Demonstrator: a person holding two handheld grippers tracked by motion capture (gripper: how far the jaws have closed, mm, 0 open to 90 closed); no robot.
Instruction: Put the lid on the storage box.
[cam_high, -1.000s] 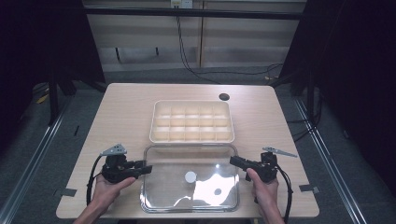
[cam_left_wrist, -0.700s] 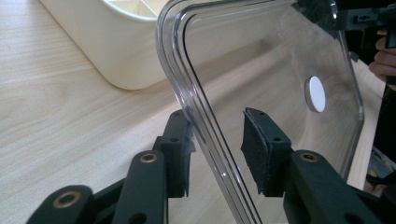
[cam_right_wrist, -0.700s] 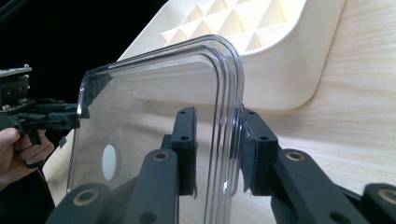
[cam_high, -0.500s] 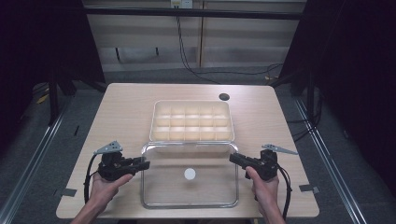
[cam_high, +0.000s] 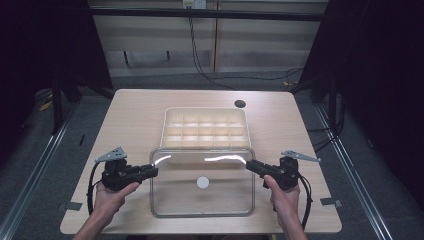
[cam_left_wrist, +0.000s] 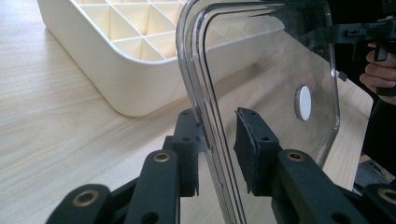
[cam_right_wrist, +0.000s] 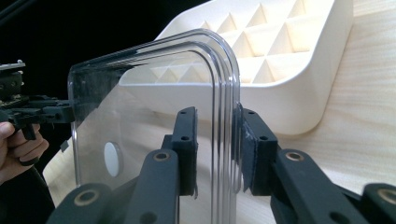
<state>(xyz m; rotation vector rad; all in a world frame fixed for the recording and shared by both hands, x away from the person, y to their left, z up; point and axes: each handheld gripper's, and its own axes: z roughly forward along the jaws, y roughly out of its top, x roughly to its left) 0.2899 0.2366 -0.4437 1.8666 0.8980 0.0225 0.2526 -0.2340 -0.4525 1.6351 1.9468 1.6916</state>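
A clear plastic lid (cam_high: 220, 197) with a white round spot (cam_high: 202, 182) hangs just above the table, held level between both hands. My left gripper (cam_high: 154, 171) is on its left edge. In the left gripper view the jaws (cam_left_wrist: 217, 140) straddle the lid's rim (cam_left_wrist: 266, 70) and have just been closing on it. My right gripper (cam_high: 248, 165) grips the opposite edge, and its pads (cam_right_wrist: 215, 140) clamp the rim of the lid (cam_right_wrist: 154, 107). Just beyond the lid stands a cream tray (cam_high: 165, 125) with several empty compartments.
The tray's wall (cam_left_wrist: 116, 79) (cam_right_wrist: 289, 107) stands close behind the lid's far edge. A dark round hole (cam_high: 239, 103) lies in the wooden table (cam_high: 135, 130) at the back right. Cables trail from both grippers. Dark floor and rails flank the table.
The lid has come up off the table and now hangs between the grippers, its far edge nearer the tray. Both hands have barely shifted.
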